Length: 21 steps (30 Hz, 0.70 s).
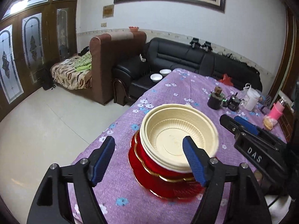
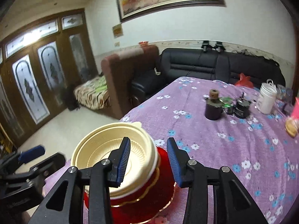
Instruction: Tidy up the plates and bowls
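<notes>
A stack stands on the purple flowered tablecloth (image 1: 168, 93): cream ribbed plastic bowls (image 1: 177, 130) nested on a red bowl with a gold rim (image 1: 162, 166), on a red plate (image 1: 168, 192). My left gripper (image 1: 149, 158) is open and empty, its jaws standing either side of the stack's near left rim. My right gripper (image 2: 147, 158) is open, its jaws straddling the right rim of the cream bowls (image 2: 104, 149); the red bowl (image 2: 147, 188) and red plate (image 2: 168, 190) lie below. The right gripper also shows in the left wrist view (image 1: 241, 127).
Two white bowls (image 1: 158, 75) sit on the black sofa beyond the table's far end. On the table's right stand a dark jar (image 2: 213, 108), a small black device (image 2: 241, 108), a white tub (image 2: 267, 99), a pink cup (image 1: 277, 110) and a bun (image 2: 291, 127). The table's left edge (image 1: 115, 123) drops to the floor.
</notes>
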{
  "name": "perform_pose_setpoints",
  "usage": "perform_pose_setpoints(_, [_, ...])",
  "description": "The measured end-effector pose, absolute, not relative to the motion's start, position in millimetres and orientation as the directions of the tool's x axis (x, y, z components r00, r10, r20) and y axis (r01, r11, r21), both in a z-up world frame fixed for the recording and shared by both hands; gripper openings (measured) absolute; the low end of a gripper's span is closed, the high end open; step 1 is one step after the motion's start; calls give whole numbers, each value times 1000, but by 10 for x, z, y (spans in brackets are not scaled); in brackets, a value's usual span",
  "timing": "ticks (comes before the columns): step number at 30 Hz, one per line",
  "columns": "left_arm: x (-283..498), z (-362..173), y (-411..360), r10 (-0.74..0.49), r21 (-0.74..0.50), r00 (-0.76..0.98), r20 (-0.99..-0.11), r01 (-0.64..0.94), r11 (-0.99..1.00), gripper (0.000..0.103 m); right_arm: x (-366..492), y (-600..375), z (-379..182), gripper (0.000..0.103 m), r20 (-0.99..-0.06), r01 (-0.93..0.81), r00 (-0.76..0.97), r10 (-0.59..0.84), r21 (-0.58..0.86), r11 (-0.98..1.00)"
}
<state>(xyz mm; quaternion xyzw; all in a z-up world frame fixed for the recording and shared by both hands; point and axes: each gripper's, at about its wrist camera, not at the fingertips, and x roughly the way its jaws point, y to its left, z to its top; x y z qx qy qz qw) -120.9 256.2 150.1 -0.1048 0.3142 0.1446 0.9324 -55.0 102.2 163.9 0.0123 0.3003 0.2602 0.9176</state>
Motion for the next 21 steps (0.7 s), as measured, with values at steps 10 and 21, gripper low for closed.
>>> perform_pose_setpoints(10, [-1544, 1398, 1905, 308, -13, 796, -520, -368, 930, 100, -1094, 575, 1418, 57, -548, -457, 672, 498, 222, 861])
perform_pose_setpoints(21, [-1528, 1057, 1699, 234, -41, 745, -625, -330, 943, 100, -1348, 137, 971, 62, -619, -347, 653, 436, 266, 899])
